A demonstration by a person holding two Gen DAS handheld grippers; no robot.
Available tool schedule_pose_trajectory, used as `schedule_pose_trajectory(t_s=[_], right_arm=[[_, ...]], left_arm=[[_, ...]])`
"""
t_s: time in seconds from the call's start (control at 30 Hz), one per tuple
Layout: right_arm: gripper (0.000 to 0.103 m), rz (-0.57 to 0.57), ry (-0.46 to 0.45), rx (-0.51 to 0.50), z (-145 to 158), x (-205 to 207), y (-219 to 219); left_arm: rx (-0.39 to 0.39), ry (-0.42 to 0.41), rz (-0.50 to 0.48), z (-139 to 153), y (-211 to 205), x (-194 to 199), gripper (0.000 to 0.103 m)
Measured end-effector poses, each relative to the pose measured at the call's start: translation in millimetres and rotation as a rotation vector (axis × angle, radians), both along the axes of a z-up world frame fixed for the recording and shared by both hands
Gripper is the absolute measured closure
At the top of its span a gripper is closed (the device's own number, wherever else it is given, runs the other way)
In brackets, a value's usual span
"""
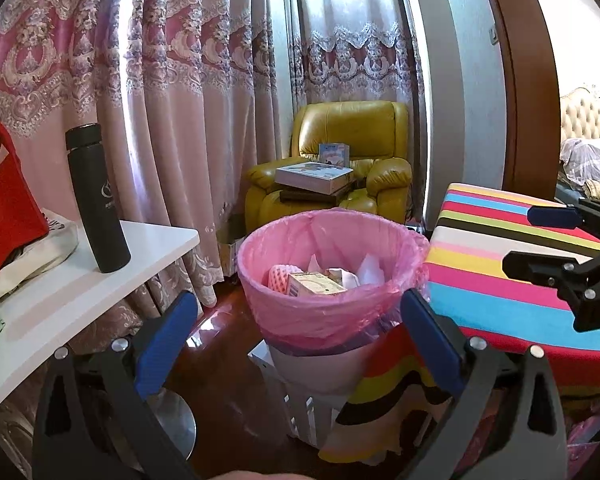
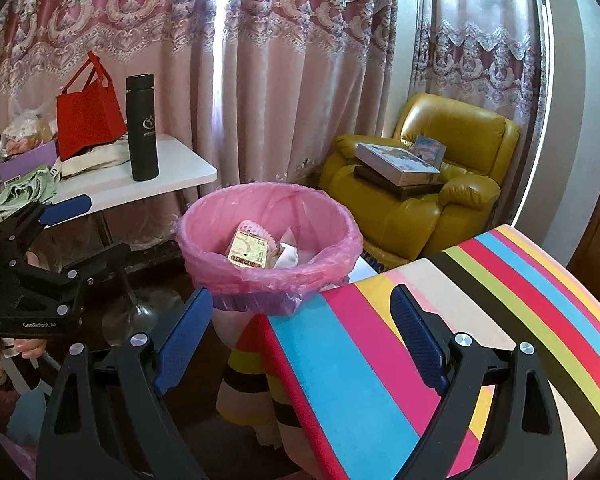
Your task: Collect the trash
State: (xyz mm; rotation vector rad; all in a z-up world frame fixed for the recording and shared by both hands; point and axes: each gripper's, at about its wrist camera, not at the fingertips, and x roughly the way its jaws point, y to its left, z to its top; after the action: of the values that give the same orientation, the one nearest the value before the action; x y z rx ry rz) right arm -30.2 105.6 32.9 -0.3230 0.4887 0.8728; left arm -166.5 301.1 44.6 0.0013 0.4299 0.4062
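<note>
Hovering empty with fingers spread, the left gripper (image 1: pixel 300 320) and right gripper (image 2: pixel 302 322) face the pink-lined bin (image 1: pixel 332 264) at twelve o'clock. Snagging its loose liner could tip it; the flask (image 1: pixel 96 200) on the worktop (image 1: pixel 100 280) at nine o'clock could topple.

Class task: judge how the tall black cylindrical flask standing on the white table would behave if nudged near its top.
The tall black cylindrical flask would probably tip, being narrow-based and upright. Its smooth round body would likely roll once down, perhaps off the nearby edge of the white table.

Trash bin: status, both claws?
Left claw open, empty. Right claw open, empty, over striped stool. Trash bin upright, pink liner, small box and paper already inside. Nothing blocking the bin mouth.
</note>
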Motion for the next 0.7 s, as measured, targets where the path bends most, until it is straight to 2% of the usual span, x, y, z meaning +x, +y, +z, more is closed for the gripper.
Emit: schedule_pose_trajectory(t_s=[0.7], right_arm=[[0.018,-0.011,0.0,0.016,4.0,2.5,-1.3]], left_arm=[[0.005,0.025,-0.011,-8.0,-1.8,5.9,0.005]])
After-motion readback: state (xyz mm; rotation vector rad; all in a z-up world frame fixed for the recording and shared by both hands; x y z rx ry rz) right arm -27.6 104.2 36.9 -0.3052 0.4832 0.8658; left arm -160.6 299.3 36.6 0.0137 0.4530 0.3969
